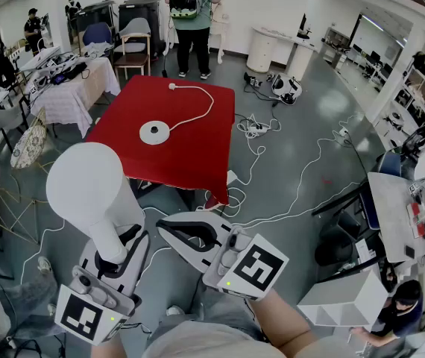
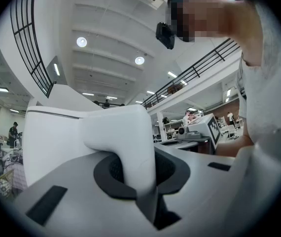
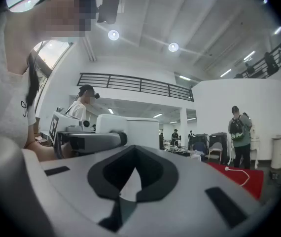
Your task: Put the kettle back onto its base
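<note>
My left gripper is shut on the handle of a white kettle, which I hold in the air near my body, well short of the red table. In the left gripper view the kettle's body fills the left side, close in front of the left gripper. The round white base lies on the red cloth, and its cord runs to the table's far edge. My right gripper hovers beside the kettle, shut, with nothing in it. The right gripper view shows the right gripper with its tips together.
Loose cables trail over the grey floor right of the table. A person with a backpack stands beyond the table. Cloth-covered tables and a chair stand at the left. A white box and desks are at the right.
</note>
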Available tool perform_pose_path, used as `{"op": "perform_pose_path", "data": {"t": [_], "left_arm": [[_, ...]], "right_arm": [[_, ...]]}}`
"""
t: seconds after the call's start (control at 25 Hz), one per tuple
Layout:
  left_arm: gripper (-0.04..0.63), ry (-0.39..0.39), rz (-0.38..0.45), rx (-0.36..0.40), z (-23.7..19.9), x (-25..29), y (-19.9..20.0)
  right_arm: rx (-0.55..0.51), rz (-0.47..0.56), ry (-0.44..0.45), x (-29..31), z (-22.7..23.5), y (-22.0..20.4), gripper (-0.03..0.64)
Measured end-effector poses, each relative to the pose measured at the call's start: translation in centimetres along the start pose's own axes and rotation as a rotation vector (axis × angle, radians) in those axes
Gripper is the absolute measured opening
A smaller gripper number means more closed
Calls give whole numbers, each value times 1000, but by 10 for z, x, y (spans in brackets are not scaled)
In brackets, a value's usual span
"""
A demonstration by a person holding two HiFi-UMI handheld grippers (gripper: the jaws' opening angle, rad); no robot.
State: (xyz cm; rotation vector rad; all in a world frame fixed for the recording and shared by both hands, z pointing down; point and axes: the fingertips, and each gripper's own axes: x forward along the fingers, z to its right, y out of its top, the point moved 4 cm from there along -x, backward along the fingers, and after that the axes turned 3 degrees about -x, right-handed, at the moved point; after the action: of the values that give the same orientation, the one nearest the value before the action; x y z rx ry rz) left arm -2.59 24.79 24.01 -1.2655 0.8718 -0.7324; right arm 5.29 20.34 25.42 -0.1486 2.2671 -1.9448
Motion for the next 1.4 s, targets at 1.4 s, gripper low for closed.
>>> {"op": "perform_pose_path", "data": {"t": [1.4], "left_arm": [[51, 80, 28, 0, -49, 92, -23]], "right_arm": [[33, 29, 81, 10, 113, -27, 8]]}}
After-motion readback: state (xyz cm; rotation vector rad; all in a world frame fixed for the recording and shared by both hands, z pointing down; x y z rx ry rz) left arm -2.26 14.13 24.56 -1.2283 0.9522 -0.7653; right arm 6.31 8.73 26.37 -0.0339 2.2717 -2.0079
